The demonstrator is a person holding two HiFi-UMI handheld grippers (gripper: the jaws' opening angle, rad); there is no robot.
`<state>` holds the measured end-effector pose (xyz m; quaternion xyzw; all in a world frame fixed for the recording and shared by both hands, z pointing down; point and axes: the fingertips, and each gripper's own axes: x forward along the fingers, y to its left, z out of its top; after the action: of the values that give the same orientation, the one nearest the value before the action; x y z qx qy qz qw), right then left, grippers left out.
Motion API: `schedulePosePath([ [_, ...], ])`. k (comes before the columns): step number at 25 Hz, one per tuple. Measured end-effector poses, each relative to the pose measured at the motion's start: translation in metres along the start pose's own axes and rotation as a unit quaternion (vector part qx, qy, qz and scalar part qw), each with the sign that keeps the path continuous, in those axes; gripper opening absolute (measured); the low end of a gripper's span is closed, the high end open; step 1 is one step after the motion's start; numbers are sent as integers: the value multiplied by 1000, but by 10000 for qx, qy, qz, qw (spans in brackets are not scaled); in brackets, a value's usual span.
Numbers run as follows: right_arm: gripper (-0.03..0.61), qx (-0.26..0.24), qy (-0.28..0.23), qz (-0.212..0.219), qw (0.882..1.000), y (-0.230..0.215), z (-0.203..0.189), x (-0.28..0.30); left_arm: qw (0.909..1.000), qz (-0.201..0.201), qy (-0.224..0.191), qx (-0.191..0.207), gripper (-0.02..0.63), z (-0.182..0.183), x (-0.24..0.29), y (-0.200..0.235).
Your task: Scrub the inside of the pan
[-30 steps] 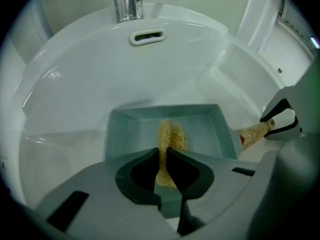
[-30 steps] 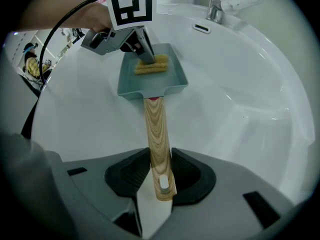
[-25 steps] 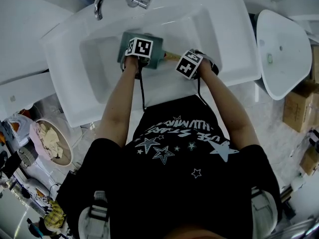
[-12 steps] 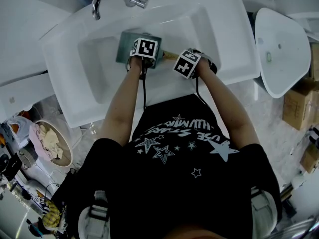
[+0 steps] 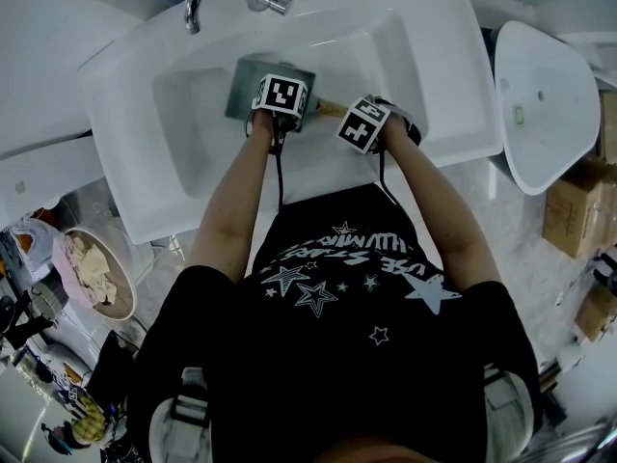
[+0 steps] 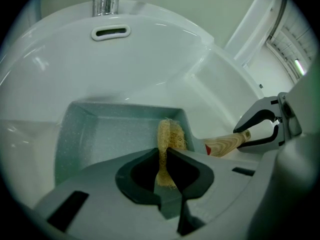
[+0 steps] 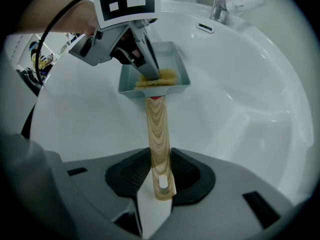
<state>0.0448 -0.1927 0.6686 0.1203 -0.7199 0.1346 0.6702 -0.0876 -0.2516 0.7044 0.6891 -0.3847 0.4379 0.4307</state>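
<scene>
Fingers of the right gripper (image 7: 159, 159) clamp the pale wooden handle (image 7: 156, 121); those of the left gripper (image 6: 166, 153) pinch a tan fibrous pad (image 6: 170, 134). Press it into the corners of the grey square pan (image 6: 115, 134).

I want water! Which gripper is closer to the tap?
Left. The left gripper, holding a scrubber, is in the pan toward the tap; the right gripper holds the handle farther off.

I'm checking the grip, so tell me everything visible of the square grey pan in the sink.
The square grey speckled pan has low sloped walls and a light wooden handle with a hole near its end. It rests in the white sink. The right gripper clamps the handle in its jaws; the left gripper holds a tan fibrous scrubber inside it by the handle-side wall.
</scene>
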Motion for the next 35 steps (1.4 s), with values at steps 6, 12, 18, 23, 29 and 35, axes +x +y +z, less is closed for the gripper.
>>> schedulePosePath([
  [6, 120, -8, 34, -3, 10000, 0, 0, 1, 9994, 275, -198, -34, 51, 7, -22, 26],
  [12, 120, 1, 27, -10, 10000, 1, 0, 1, 9946, 851, -437, -390, 51, 12, -36, 72],
  [18, 120, -7, 26, 5, 10000, 1, 1, 2, 9837, 1689, -426, -439, 51, 13, -46, 107],
  [23, 120, -33, -4, 7, 10000, 2, -1, 0, 9807, 1885, -342, -392, 51, 13, -42, 114],
  [29, 118, -51, -15, 3, 10000, 2, -4, -6, 9771, 2106, -272, -110, 51, 24, -42, 112],
  [35, 118, -62, -11, 6, 10000, 5, -2, -5, 9781, 2052, -337, -126, 51, 23, -42, 112],
])
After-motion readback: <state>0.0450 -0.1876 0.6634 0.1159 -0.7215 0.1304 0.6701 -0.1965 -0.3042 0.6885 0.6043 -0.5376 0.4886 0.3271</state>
